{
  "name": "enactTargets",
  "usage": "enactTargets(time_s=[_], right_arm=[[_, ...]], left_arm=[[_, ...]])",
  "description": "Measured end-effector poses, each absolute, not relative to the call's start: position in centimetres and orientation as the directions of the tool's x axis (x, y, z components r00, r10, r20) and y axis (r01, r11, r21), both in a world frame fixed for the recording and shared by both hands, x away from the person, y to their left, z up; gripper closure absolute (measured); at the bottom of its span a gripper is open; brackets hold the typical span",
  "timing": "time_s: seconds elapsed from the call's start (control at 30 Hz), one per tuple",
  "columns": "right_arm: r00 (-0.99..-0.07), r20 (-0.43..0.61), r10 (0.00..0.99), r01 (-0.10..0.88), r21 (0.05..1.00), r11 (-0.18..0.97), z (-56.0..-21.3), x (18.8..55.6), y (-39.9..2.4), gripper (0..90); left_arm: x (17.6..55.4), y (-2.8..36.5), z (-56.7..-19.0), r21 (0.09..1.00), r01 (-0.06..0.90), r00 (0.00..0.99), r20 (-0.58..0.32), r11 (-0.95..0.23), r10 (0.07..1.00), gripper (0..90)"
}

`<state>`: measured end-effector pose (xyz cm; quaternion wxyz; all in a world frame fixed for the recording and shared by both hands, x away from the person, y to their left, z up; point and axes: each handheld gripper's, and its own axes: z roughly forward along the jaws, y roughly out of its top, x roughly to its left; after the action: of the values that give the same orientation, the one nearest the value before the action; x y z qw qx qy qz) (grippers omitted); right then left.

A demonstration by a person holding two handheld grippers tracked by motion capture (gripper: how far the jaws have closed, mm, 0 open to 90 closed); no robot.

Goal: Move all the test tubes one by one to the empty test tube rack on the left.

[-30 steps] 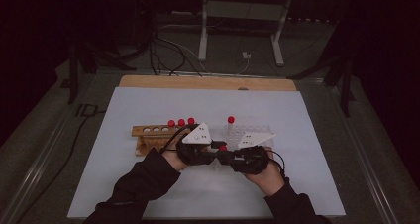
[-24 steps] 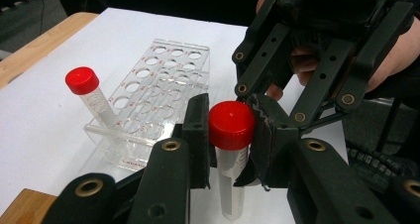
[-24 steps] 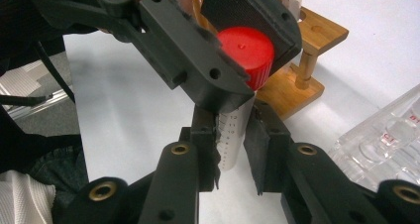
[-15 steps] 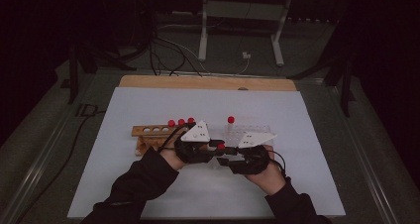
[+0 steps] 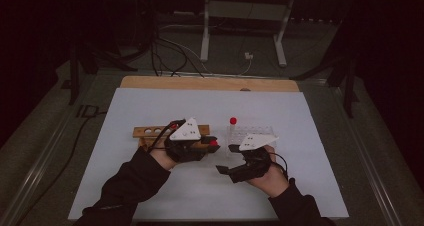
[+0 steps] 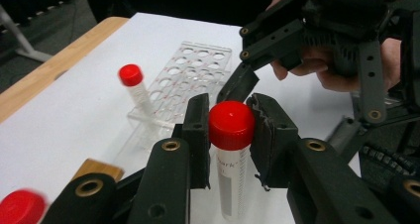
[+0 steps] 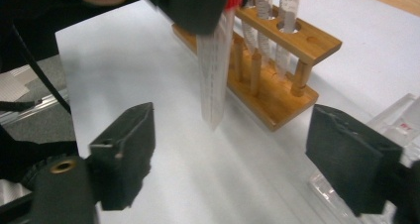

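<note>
My left gripper (image 6: 229,135) pinches the red-capped tube (image 6: 231,157) just under its cap, lifted beside the wooden rack (image 5: 150,132); my right gripper (image 7: 247,159), jaws just opened and empty, has let go, presumably a handover; clear rack (image 5: 252,132) far right.

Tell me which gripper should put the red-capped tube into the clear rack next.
Probably left: the left gripper is shut on the red-capped tube; the right gripper's jaws, just opened, are empty beside the clear rack.
</note>
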<state>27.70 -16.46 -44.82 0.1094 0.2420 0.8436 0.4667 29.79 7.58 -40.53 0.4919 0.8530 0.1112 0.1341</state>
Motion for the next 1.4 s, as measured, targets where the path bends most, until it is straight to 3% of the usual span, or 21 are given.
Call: enactTargets(time_s=[0.13,0.33,0.8,1.4], right_arm=[[-0.859,0.051,0.509,0.31,0.844,0.438,-44.9,27.8,-16.5,3.8],[-0.856,0.053,0.514,0.309,0.851,0.425,-44.7,27.8,-16.7,0.0],[-0.864,0.056,0.5,0.293,0.864,0.409,-44.4,27.8,-17.2,0.0],[-0.868,0.057,0.493,0.285,0.87,0.403,-44.4,27.9,-17.3,0.0]], left_arm=[[29.6,8.8,-39.8,0.872,0.058,0.928,0.132,-0.486,0.348,71.6],[29.8,10.9,-38.5,0.878,0.061,0.906,0.151,-0.475,0.396,71.7],[30.2,15.4,-36.7,0.891,0.083,0.842,0.176,-0.446,0.509,71.6],[31.8,18.4,-36.3,0.905,0.115,0.767,0.181,-0.409,0.615,71.7]])
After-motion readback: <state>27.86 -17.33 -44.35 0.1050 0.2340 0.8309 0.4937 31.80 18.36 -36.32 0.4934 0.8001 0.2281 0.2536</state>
